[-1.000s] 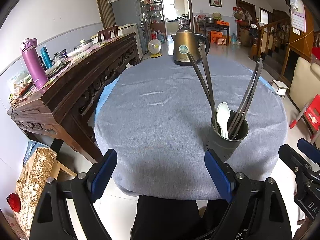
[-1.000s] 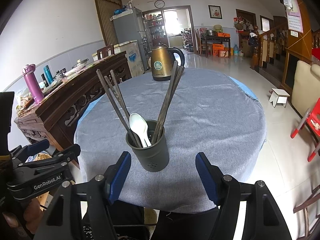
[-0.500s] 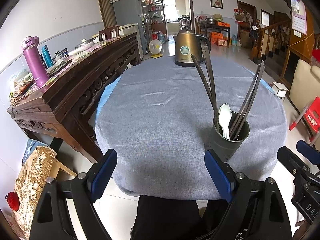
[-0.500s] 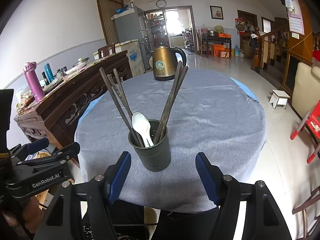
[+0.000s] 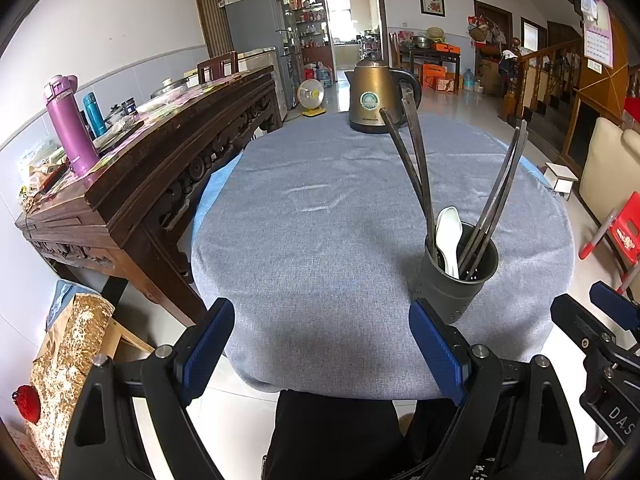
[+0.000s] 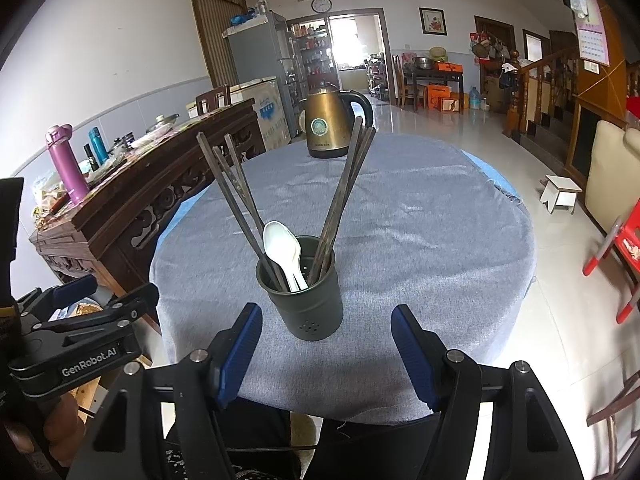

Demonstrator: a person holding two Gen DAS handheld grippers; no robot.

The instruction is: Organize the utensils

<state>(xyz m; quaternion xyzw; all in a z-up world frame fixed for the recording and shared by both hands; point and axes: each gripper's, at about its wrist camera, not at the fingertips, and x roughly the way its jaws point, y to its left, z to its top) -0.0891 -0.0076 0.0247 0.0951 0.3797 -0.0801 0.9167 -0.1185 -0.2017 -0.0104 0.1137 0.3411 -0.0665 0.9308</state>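
Observation:
A dark green utensil holder (image 6: 305, 304) (image 5: 456, 280) stands near the front edge of the round table under a grey cloth (image 6: 420, 240) (image 5: 320, 220). Inside it are white spoons (image 6: 282, 252) (image 5: 449, 236) and several dark chopsticks (image 6: 340, 204) (image 5: 416, 164) leaning apart to both sides. My right gripper (image 6: 326, 354) hovers open just in front of the holder, nothing between its blue pads. My left gripper (image 5: 322, 350) is open at the table's front edge, left of the holder, and is empty.
A gold electric kettle (image 6: 330, 122) (image 5: 374, 98) sits at the table's far side. A carved wooden sideboard (image 5: 152, 168) with a purple flask (image 5: 70, 124) runs along the left. A red chair (image 6: 624, 248) and small white stool (image 6: 560, 194) stand to the right.

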